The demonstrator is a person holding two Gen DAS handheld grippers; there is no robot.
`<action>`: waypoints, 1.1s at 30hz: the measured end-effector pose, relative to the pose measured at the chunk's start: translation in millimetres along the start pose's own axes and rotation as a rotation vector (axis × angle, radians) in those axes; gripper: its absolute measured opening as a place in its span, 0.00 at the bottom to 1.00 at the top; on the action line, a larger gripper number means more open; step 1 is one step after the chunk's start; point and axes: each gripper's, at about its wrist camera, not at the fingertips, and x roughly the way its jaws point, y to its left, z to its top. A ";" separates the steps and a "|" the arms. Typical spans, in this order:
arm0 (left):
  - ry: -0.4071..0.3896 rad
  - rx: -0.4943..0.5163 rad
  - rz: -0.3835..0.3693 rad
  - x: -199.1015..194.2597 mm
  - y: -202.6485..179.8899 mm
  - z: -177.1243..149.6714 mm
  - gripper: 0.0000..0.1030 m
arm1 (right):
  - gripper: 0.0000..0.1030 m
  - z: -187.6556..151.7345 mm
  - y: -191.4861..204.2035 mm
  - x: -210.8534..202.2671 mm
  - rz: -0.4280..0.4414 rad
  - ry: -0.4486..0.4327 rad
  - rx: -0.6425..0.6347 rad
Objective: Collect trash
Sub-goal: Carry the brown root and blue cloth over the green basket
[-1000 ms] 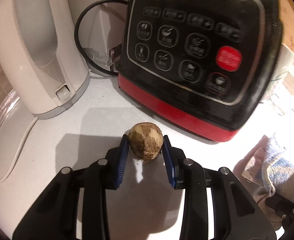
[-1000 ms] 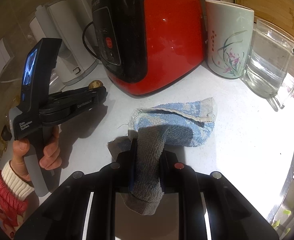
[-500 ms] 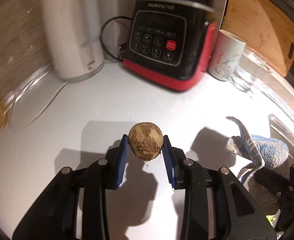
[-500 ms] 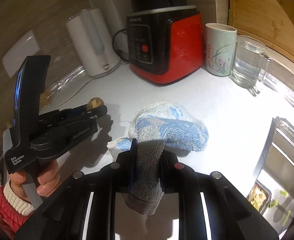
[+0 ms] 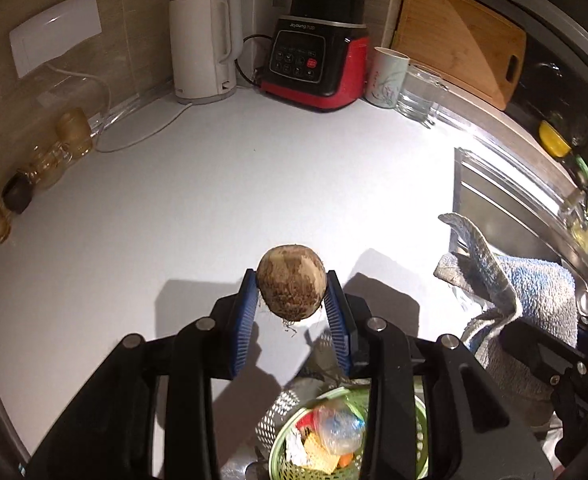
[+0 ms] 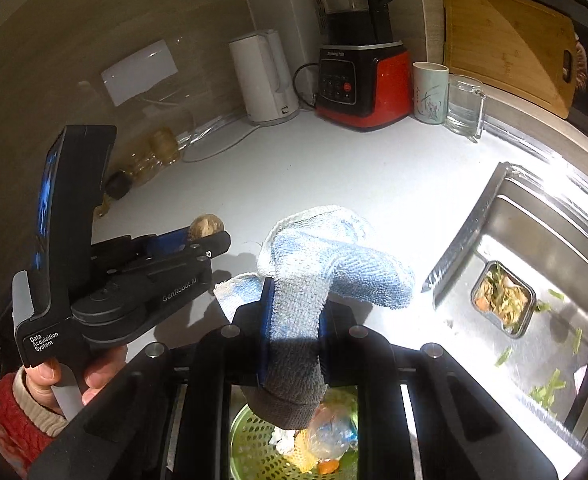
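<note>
The trash in play is a round brown root vegetable [image 5: 291, 282], dirty and half-peeled, pinched between the blue pads of the left hand-held gripper [image 5: 291, 304], which holds it in the air above the front edge of the white worktop [image 5: 213, 200]. The right hand-held gripper [image 6: 294, 328] is clamped on a blue-and-grey cloth [image 6: 334, 264], whose loose end hangs down behind the pads while the rest bunches out ahead of them. From the right wrist camera, the left hand-held gripper sits just beside the cloth, gripped by a hand [image 6: 77, 376] in a red knitted sleeve [image 6: 5, 428]. Below both, just off the worktop's front edge, stands a green perforated basket [image 5: 421, 416] holding crumpled paper, a clear plastic bag and orange scraps. Along the right edge of the worktop lies a steel sink [image 6: 534, 240] with a small container of food scraps [image 6: 502, 300] and green bits in it. At the far edge, against the wall, stand a white kettle [image 5: 203, 46], a red-and-black blender [image 5: 318, 60], a flowered cup [image 5: 388, 78] and a glass jug [image 5: 418, 94], with a wooden cutting board [image 5: 462, 36] leaning behind.
</note>
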 end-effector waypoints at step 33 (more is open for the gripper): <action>0.076 0.122 -0.081 -91.2 16.9 -142.3 0.32 | 0.21 -162.3 42.5 -26.6 -0.041 0.109 0.077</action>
